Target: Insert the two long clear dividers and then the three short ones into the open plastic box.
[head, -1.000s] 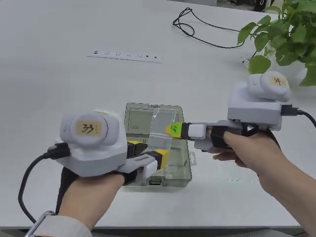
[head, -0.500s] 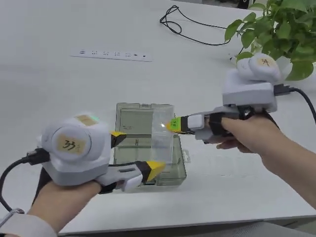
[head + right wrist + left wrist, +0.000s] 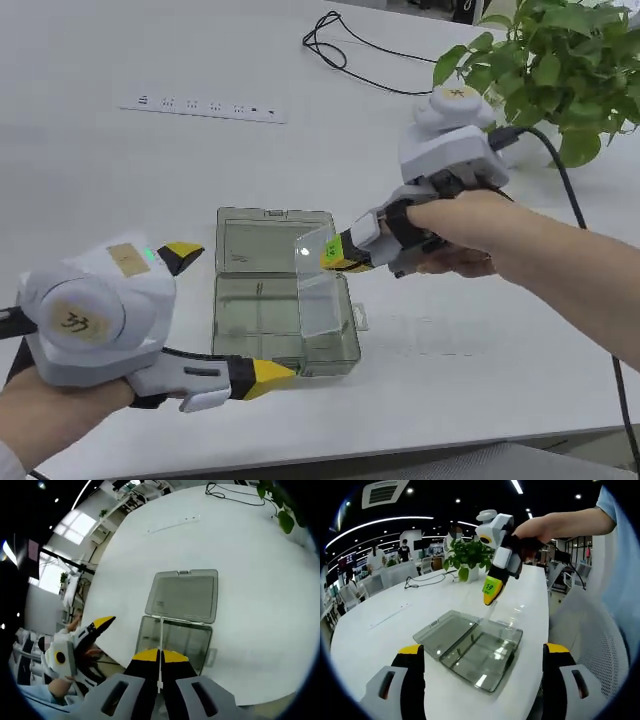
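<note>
The open clear plastic box [image 3: 255, 318] lies on the white table with its lid [image 3: 262, 238] flat behind the base. My right gripper [image 3: 330, 256] is shut on a clear divider [image 3: 320, 290], which hangs tilted over the right part of the base. Whether its lower edge touches the box I cannot tell. In the right gripper view the divider [image 3: 161, 645] shows edge-on between the shut jaws [image 3: 160, 655], above the box [image 3: 182, 636]. My left gripper [image 3: 225, 315] stands wide open at the box's front left with nothing in it. From the left gripper [image 3: 482, 649], the box [image 3: 470, 652] lies ahead.
A white power strip [image 3: 205, 105] lies at the back, a black cable [image 3: 345, 55] behind it. A potted plant [image 3: 550, 70] stands at the back right. The table's front edge runs just before the box. A white chair [image 3: 600, 645] stands beside the table.
My left gripper has drawn back from the box's front left and its jaws have spread wide. My right gripper has tilted downward with the divider over the box.
</note>
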{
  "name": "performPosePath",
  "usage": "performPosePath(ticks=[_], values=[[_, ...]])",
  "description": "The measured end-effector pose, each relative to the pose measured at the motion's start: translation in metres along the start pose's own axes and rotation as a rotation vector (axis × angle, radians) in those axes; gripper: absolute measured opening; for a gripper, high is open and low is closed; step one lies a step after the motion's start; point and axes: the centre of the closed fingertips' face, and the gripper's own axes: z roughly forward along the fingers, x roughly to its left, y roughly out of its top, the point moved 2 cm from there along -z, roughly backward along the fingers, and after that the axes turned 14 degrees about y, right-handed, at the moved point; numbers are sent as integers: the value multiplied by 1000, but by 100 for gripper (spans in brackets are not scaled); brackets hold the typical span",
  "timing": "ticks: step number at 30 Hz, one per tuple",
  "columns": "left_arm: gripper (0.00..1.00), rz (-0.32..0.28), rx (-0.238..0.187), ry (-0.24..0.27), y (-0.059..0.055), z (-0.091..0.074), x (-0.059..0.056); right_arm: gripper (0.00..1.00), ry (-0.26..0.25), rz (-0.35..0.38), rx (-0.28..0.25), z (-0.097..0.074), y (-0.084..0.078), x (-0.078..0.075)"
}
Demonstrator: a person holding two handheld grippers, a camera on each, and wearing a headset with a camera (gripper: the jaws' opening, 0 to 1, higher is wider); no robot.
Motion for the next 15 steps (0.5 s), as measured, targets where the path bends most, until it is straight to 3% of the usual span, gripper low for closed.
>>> performPosePath(ticks=[4,9,15], values=[[100,21,-6,-13,-1,-1,0,1,-30,46,33,3,6,-7],[100,17,-7,-18,-4,-1,-1,1,-98,69,97,6,-3,-14],[99,16,-1,-37,-10,-1,-8,1,-153,98,142,12,-2,-27]])
